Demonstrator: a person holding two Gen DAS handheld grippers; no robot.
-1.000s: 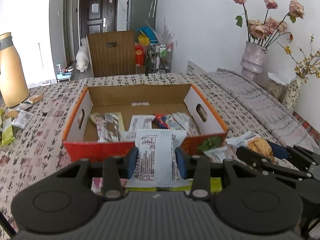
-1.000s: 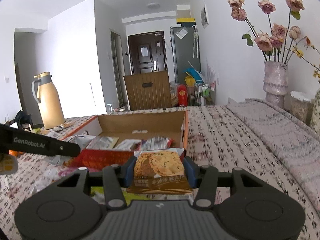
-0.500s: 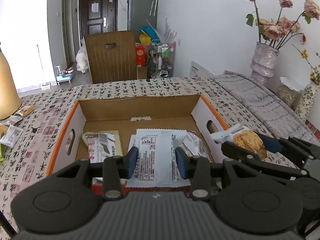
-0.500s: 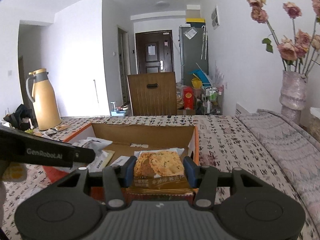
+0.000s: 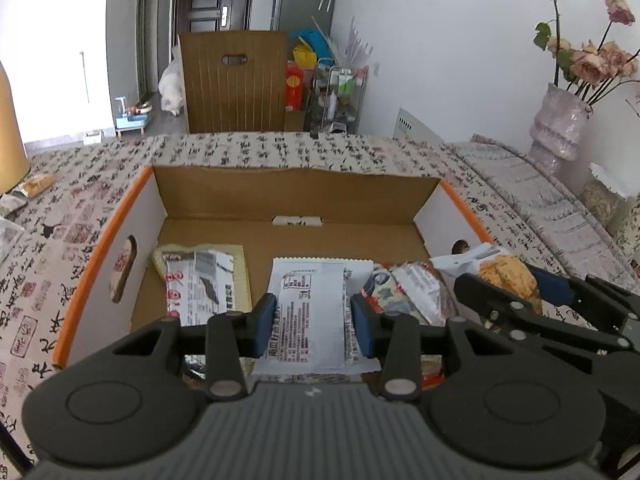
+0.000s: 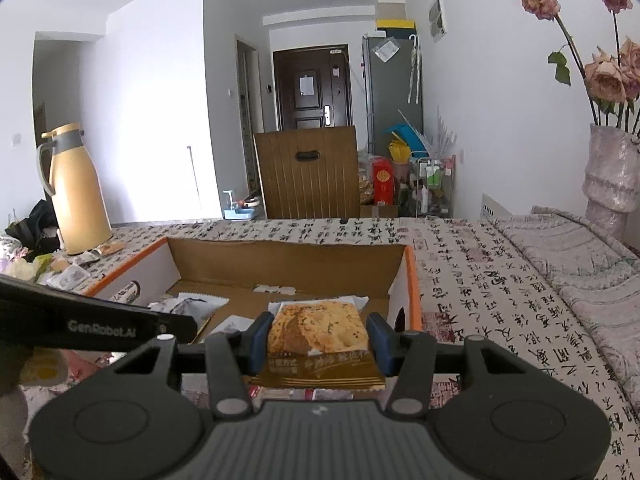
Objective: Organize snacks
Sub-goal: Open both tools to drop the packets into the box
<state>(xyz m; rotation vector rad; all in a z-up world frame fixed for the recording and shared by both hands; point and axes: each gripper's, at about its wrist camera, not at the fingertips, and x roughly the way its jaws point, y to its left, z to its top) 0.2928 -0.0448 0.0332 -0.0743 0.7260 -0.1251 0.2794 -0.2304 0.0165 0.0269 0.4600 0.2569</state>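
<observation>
An open cardboard box [image 5: 304,196] with orange rims lies on the patterned tablecloth, with several snack packets inside. My left gripper [image 5: 314,326] is shut on a white printed snack packet [image 5: 310,312] and hangs over the box's near middle. My right gripper [image 6: 318,344] is shut on a gold packet [image 6: 318,336] that pictures a golden biscuit, just over the box's near right corner [image 6: 412,292]. In the left wrist view that right gripper [image 5: 516,304] and its packet [image 5: 504,276] show at the box's right wall.
A yellow thermos jug [image 6: 76,188] stands at the table's far left with loose packets [image 6: 68,272] around it. A vase of dried roses [image 6: 612,168] stands at the right on a grey runner. A wooden chair back [image 6: 308,172] is beyond the table.
Both grippers have moved forward with their packets, from in front of the box's near wall to over its inside. The grips have not changed.
</observation>
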